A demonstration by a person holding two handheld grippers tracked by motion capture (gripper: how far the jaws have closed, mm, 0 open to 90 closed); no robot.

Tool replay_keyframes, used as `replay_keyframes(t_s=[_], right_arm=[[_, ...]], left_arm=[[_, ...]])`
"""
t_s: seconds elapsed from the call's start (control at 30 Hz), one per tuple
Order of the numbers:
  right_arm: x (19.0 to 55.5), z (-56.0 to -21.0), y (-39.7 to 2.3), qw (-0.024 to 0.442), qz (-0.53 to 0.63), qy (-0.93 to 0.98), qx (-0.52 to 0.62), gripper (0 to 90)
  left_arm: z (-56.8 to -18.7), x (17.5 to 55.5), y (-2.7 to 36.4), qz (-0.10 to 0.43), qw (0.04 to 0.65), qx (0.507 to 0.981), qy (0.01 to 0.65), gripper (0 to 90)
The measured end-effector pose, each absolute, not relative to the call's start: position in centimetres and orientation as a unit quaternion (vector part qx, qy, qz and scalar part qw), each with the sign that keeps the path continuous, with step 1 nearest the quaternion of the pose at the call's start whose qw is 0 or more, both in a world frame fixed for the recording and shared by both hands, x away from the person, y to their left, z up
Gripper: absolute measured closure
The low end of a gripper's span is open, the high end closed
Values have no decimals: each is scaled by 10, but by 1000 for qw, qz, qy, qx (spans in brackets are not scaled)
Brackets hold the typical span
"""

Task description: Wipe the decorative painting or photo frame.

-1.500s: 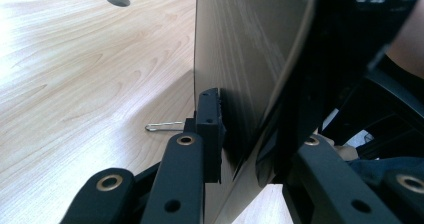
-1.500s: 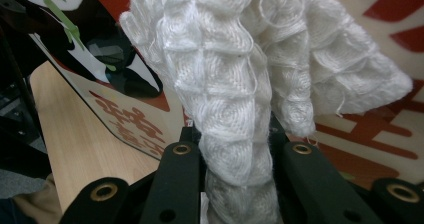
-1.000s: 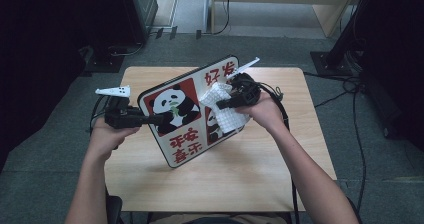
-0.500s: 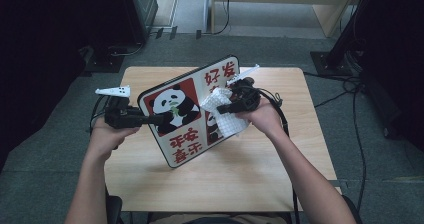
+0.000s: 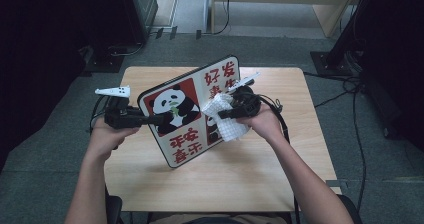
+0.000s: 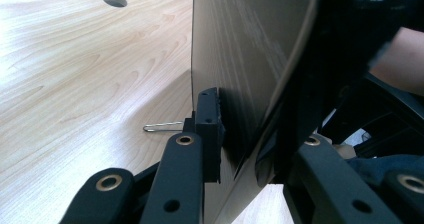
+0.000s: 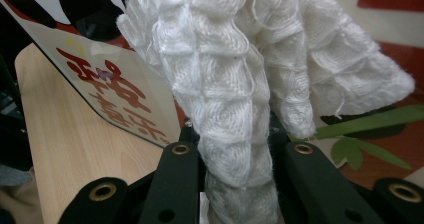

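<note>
left gripper (image 5: 159, 118) grips tilted panda board (image 5: 192, 109); right gripper's (image 5: 220, 115) cloth (image 5: 226, 124) seemingly touches it.

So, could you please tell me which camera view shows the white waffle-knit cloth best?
The right gripper view: the white waffle-knit cloth sits close up, pinched in the right claw, weave clear. The high view shows it small against the panda sign. The left gripper view gives the sign's plain back.

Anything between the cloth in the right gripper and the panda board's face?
Nothing visible. The right gripper is shut on the white cloth, which hangs directly against the printed face of the panda board. The left gripper clamps the board's left edge, clear of that spot.
</note>
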State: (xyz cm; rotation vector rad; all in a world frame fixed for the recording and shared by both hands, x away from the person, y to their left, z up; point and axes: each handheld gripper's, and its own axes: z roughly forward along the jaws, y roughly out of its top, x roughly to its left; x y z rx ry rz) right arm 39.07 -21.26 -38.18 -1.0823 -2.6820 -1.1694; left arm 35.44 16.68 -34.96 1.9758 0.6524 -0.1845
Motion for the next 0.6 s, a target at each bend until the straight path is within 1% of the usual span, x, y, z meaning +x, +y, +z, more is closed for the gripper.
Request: replay_keyframes(t_s=[0.6], right_arm=[[383, -414, -216, 14, -368, -863, -345, 763]], left_arm=[[-350, 354, 167, -77, 503, 818, 270, 758]])
